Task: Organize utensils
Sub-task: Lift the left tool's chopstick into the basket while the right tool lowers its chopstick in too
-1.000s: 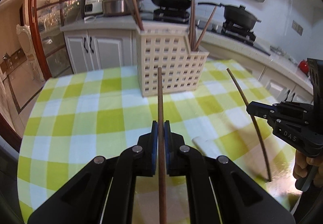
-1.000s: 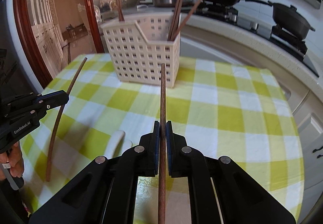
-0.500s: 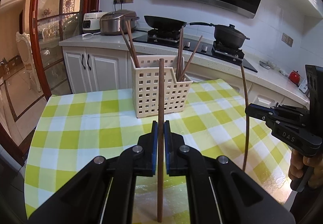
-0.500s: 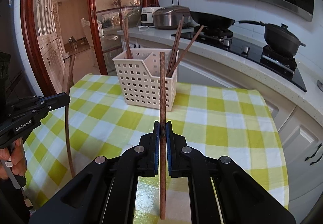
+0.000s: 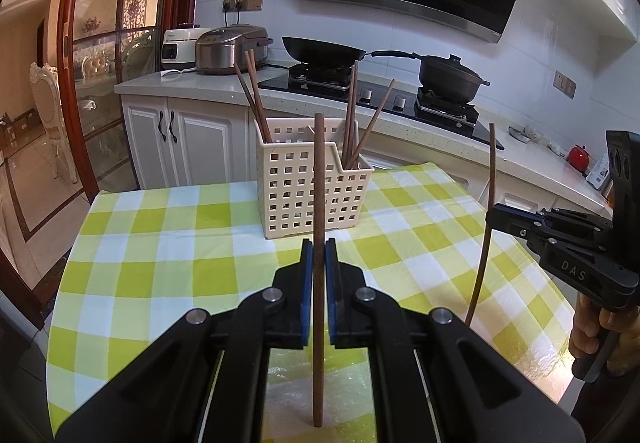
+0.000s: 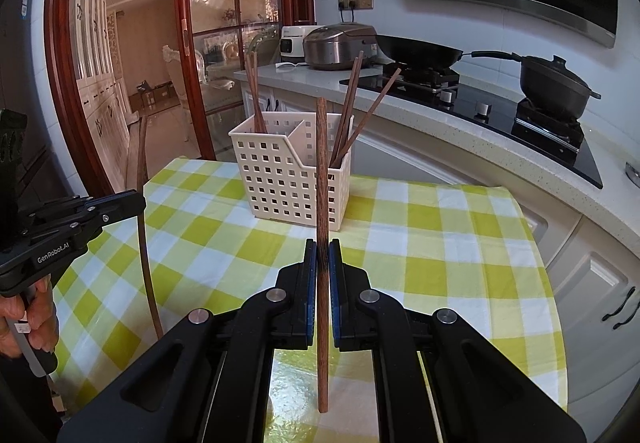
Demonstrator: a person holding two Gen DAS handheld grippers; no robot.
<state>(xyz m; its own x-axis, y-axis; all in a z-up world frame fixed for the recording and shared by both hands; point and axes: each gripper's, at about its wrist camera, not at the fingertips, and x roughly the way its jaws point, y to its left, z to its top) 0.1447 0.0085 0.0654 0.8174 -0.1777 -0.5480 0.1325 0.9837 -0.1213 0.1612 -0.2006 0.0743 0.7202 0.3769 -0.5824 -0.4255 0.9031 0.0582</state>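
- Now the left gripper (image 5: 319, 255) clamps one upright wooden chopstick (image 5: 318, 203) above the checked table (image 5: 160, 243).
- Right gripper (image 6: 322, 255) pinches a second chopstick (image 6: 322, 183).
- Cream utensil basket (image 5: 308, 187) stands near the table's far edge.

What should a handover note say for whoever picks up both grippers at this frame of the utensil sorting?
Left gripper: shut on a brown chopstick, held upright and clear of the checked tablecloth.
Right gripper: shut on a second chopstick, also upright.
Holder: cream slotted basket at the far side of the table, two compartments.
Done: two chopsticks stand in its left compartment, about three in its right.
Left: drop both held chopsticks into the basket. No other loose utensils are visible on the cloth.
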